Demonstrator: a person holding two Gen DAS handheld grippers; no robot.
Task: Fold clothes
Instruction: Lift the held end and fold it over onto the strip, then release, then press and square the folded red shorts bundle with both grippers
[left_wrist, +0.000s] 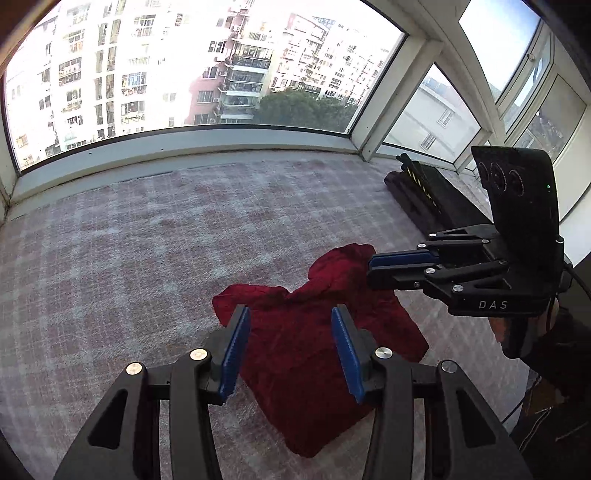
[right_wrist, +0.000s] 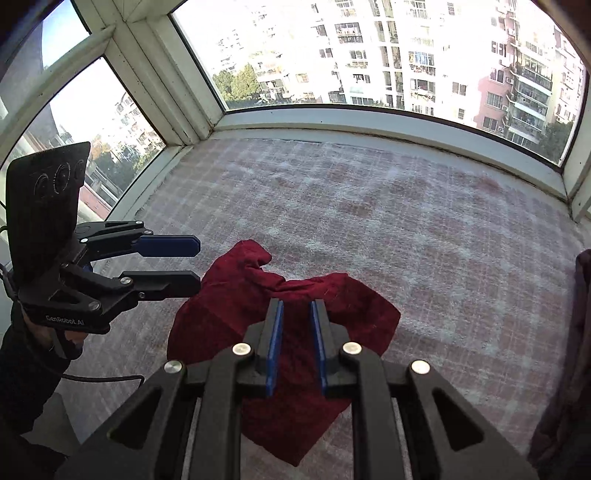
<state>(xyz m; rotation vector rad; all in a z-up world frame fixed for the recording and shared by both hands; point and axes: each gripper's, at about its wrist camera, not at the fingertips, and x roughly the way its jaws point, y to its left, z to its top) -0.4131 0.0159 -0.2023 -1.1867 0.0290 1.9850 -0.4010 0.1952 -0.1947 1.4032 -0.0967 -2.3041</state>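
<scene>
A dark red garment lies crumpled on the pink plaid blanket, with one part bunched up toward the window. My left gripper hovers over the garment's near-left part, open, with nothing between its blue pads. My right gripper hangs above the garment's middle, level with the raised bunch. Its pads stand a narrow gap apart and hold nothing. Neither gripper touches the cloth.
The blanket covers a bay-window platform bounded by white sills and glass. A dark folded item with yellow marks lies at the back right corner. A dark purple cloth hangs at the right edge. A cable trails from a dark-sleeved hand.
</scene>
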